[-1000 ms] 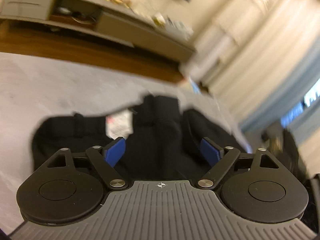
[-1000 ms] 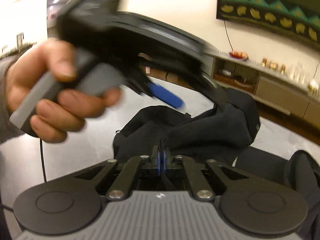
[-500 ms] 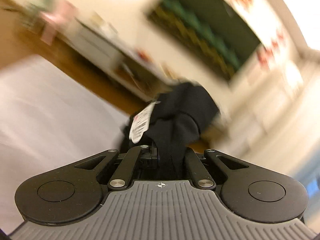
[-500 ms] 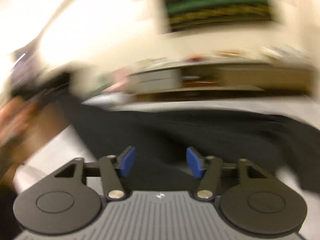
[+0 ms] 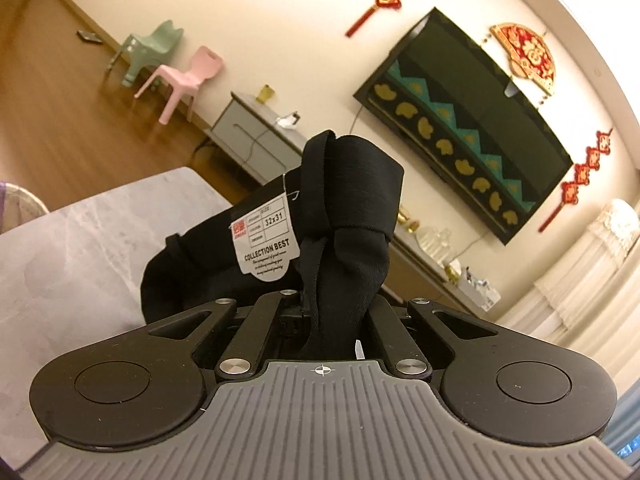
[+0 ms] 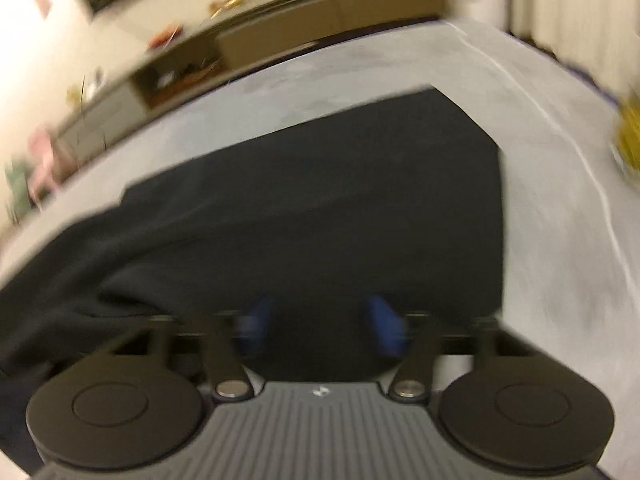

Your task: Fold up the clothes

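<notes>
Left gripper [image 5: 334, 312] clamps black trousers [image 5: 352, 200] (tag dangling); right gripper [image 6: 320, 320] apparently parted, blurred.

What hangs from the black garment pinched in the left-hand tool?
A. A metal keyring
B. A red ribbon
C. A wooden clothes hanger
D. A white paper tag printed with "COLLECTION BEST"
D. In the left wrist view, a white tag reading "COLLECTION BEST" dangles on a thin thread from the black garment, which the left gripper has bunched between its closed fingers.
</notes>
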